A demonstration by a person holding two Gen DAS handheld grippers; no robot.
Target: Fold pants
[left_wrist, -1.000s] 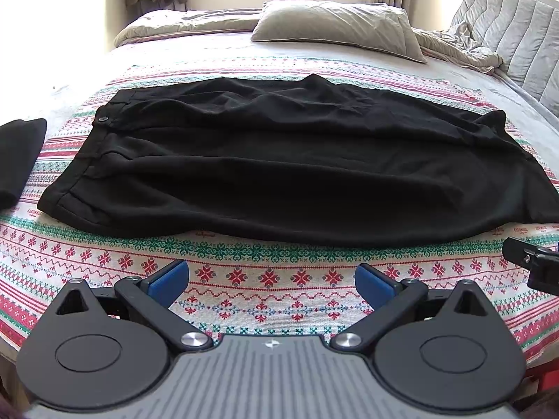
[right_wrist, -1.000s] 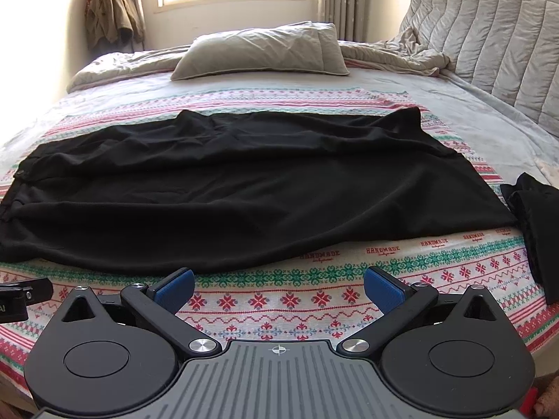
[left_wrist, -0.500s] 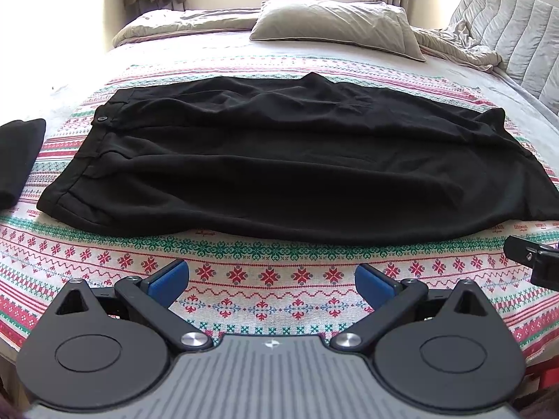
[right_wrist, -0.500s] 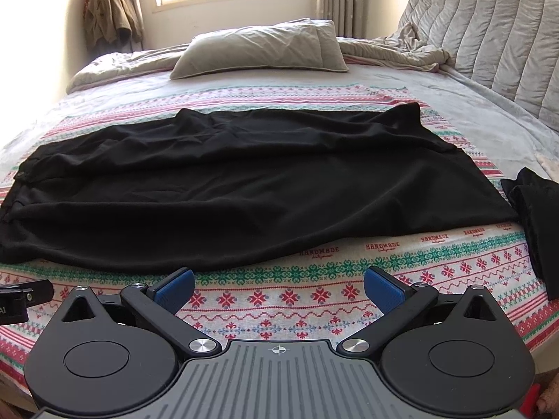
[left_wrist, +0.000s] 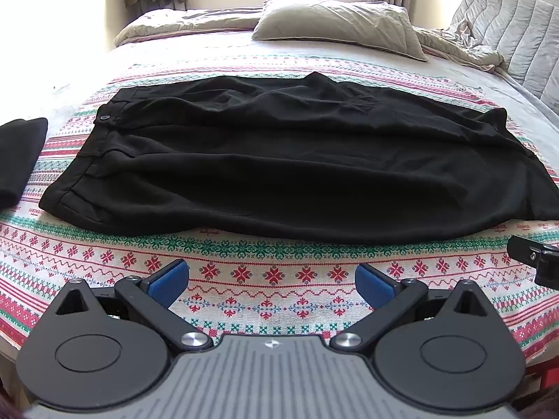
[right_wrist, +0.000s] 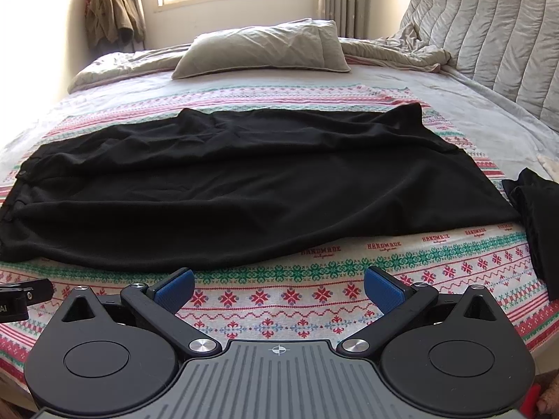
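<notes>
Black pants (left_wrist: pixel 279 160) lie on a blanket (left_wrist: pixel 272 279) patterned with red and green snowflake stripes on white.

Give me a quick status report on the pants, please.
Left gripper and right gripper open, empty, short of the pants. Pants flat on blanket. Nothing in the way.

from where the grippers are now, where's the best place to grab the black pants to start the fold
Probably the near long edge of the black pants, coming in low from the front. They lie flat and sideways, waistband toward the left gripper, hems toward the right gripper. Each open gripper could pinch its own near corner and carry the near half over the far one.
</notes>
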